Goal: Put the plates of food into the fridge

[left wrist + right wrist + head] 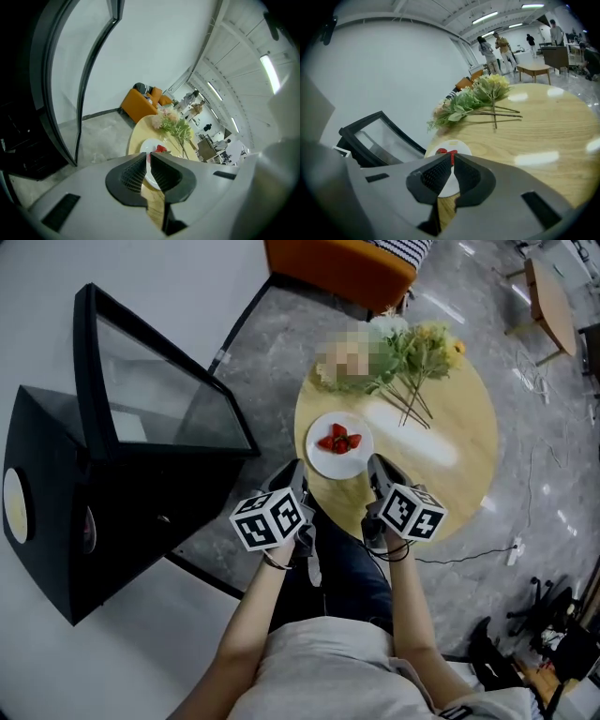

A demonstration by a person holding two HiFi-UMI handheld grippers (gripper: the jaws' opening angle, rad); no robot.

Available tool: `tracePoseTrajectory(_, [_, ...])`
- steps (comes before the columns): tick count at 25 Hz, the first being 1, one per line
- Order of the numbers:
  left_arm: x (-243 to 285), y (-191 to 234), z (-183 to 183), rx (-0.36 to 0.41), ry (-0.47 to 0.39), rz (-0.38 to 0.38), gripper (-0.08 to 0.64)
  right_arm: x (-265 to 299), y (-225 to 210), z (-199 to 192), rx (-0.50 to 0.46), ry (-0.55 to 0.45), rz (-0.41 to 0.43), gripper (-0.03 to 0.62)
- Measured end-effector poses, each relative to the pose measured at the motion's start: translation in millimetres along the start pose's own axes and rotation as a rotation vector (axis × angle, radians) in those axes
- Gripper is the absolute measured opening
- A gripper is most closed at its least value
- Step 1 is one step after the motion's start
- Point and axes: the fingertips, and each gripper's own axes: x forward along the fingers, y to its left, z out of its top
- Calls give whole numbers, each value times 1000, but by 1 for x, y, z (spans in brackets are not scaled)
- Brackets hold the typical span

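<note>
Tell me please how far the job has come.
Done: the fridge door stands open. In hand: nothing; the left gripper and right gripper are shut and empty beside the plate of strawberries. Left: carry that plate from the table into the fridge.

You're looking at a round white plate (pixel 350 465) sitting flat on the wooden table (pixel 459 409) near its left edge, carrying a few red strawberries (pixel 339 440). The black fridge (pixel 56 521) is standing to the left, its glass door (pixel 159 390) hanging open.
</note>
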Motion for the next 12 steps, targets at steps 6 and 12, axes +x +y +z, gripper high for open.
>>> tracePoseTrajectory(6, [21, 4, -20, -101, 88, 14, 53, 13, -19, -9, 7, 134, 45, 18])
tracePoseTrajectory(12, [34, 10, -31, -147, 131, 38, 80, 24, -28, -18, 7, 240, 104, 80])
